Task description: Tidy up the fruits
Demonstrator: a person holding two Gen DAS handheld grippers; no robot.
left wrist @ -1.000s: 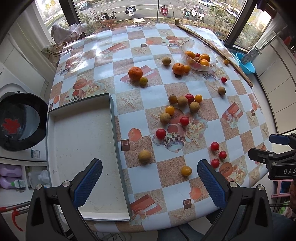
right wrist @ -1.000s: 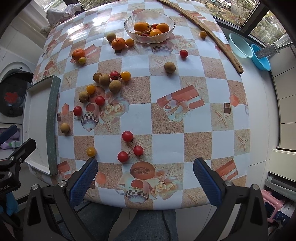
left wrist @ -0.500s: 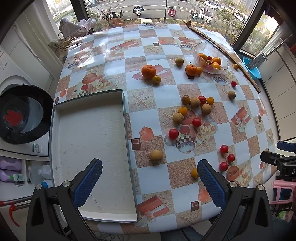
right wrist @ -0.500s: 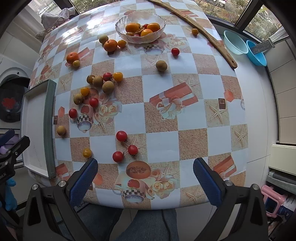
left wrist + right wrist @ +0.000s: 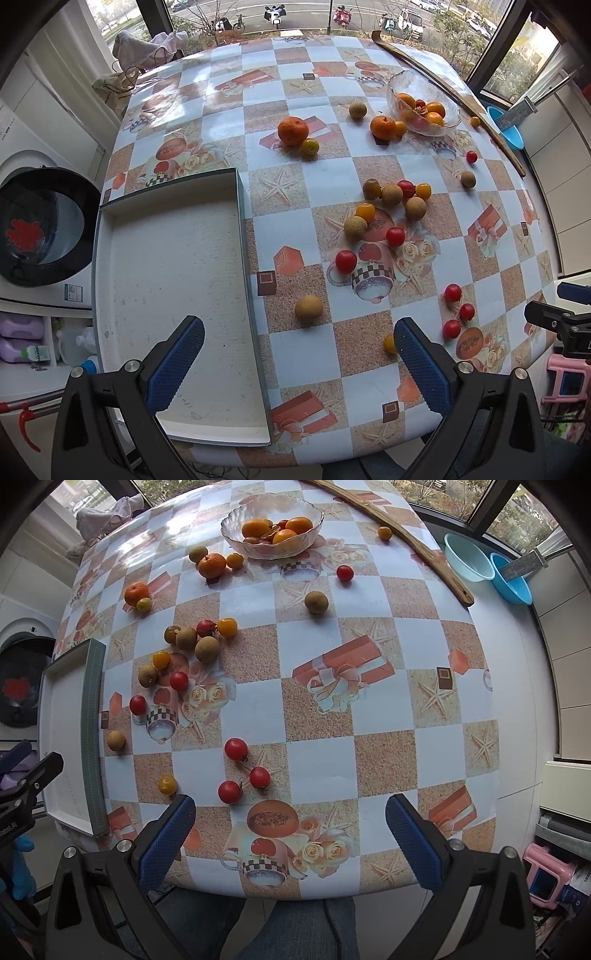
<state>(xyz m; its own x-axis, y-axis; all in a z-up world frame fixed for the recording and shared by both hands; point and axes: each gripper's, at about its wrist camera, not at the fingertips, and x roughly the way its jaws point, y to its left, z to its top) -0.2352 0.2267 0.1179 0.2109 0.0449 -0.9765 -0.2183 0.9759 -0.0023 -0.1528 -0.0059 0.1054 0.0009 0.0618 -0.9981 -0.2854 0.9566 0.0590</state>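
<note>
Many small fruits lie scattered on the patterned table: red cherry tomatoes (image 5: 236,748), brown longans (image 5: 308,307), yellow kumquats (image 5: 167,785) and two tangerines (image 5: 293,130). A glass bowl (image 5: 236,518) at the far side holds several oranges. An empty white tray (image 5: 166,280) sits at the table's left. My left gripper (image 5: 295,354) is open and empty above the near edge, straddling the tray's right wall. My right gripper (image 5: 290,830) is open and empty over the near edge, just short of three tomatoes.
A long wooden stick (image 5: 399,535) lies along the far right edge. Two blue basins (image 5: 487,568) stand beyond it. A washing machine (image 5: 40,225) is left of the table. A pink stool (image 5: 546,875) stands at the lower right.
Both grippers have drifted forward over the table, the left one shifting left so more of the tray shows. Both stay open and empty. No fruit has moved.
</note>
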